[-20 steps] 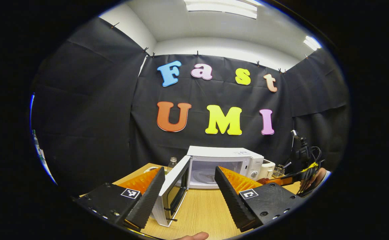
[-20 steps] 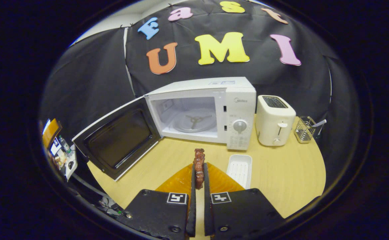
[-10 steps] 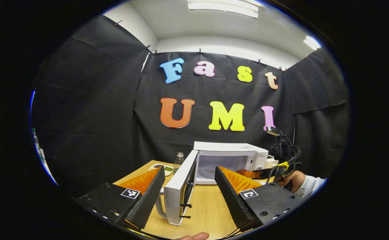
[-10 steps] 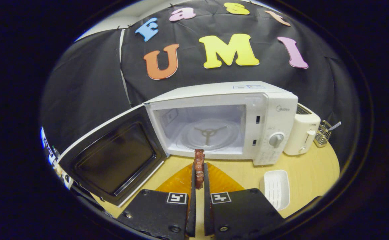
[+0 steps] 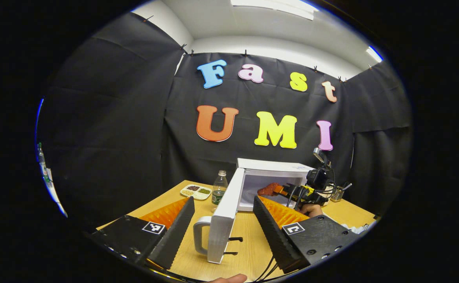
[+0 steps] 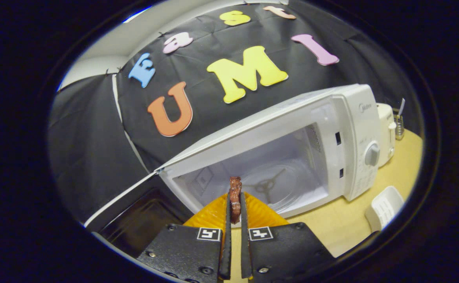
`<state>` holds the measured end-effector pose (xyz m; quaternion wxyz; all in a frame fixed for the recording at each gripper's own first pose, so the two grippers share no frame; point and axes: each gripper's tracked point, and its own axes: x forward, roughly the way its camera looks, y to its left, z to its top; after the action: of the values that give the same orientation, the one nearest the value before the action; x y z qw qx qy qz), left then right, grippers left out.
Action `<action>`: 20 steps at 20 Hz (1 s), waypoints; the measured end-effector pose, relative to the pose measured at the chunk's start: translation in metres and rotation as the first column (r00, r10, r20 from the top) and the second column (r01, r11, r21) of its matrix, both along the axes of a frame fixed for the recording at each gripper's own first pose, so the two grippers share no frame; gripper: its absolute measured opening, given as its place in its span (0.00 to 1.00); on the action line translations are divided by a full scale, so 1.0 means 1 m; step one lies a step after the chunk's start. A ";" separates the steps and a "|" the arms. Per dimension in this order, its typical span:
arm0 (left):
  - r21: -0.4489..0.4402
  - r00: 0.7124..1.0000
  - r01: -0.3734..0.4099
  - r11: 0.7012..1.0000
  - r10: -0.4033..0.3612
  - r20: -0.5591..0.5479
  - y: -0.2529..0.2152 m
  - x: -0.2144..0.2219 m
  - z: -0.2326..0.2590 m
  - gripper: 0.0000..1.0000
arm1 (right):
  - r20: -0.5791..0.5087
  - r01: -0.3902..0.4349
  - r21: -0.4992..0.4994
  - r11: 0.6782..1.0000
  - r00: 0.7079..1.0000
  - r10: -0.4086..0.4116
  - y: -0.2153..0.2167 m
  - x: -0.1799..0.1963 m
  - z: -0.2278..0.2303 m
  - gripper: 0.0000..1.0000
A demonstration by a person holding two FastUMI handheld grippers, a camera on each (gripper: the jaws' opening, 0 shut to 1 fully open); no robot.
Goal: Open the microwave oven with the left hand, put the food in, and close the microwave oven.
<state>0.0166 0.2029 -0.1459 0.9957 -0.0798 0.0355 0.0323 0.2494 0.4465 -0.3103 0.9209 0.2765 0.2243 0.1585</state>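
The white microwave (image 6: 347, 129) stands with its door (image 6: 142, 212) swung wide to the left. Its cavity shows a glass turntable (image 6: 268, 184). My right gripper (image 6: 235, 195) is shut on a brown-red piece of food (image 6: 235, 185), held at the cavity mouth and tilted. In the left gripper view the microwave (image 5: 272, 166) is farther off, with its door (image 5: 221, 224) edge-on between my fingers. My left gripper (image 5: 223, 199) is open and holds nothing. The right gripper (image 5: 288, 192) and the food (image 5: 268, 189) reach in front of the opening there, with a hand (image 5: 312, 209) behind.
A white toaster (image 6: 384, 125) and a wire rack (image 6: 399, 122) stand right of the microwave. A small white tray (image 6: 384, 204) lies on the wooden table (image 6: 331, 232) in front. A bottle (image 5: 219, 186) and a divided plate (image 5: 196, 191) sit left of the door.
My right gripper has carried the food forward up to the microwave's opening and tilted. My left gripper has drawn off to the left, so the door now looks edge-on.
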 end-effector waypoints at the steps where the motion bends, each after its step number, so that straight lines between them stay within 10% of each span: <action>1: -0.002 1.000 -0.012 1.000 0.012 0.001 0.004 0.003 0.000 0.92 | -0.022 0.032 0.041 0.999 0.999 -0.031 0.004 0.009 -0.009 0.13; 9: 0.026 0.999 0.025 0.999 -0.024 -0.039 -0.015 0.006 -0.008 0.92 | -0.229 0.306 0.243 0.920 0.940 -0.253 0.005 0.065 -0.076 0.13; 18: 0.043 0.999 0.019 0.999 -0.017 -0.034 -0.020 0.012 -0.008 0.92 | -0.210 0.322 0.095 0.942 0.931 -0.297 -0.004 0.077 -0.087 0.06; 20: 0.052 0.999 0.027 0.998 -0.026 -0.030 -0.025 0.013 -0.006 0.92 | -0.165 0.303 0.027 0.953 0.941 -0.294 -0.004 0.081 -0.085 0.61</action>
<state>0.0296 0.1781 -0.1518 0.9971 -0.0530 0.0501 0.0211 0.3301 0.4421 -0.3953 0.9060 0.3429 0.2482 0.0004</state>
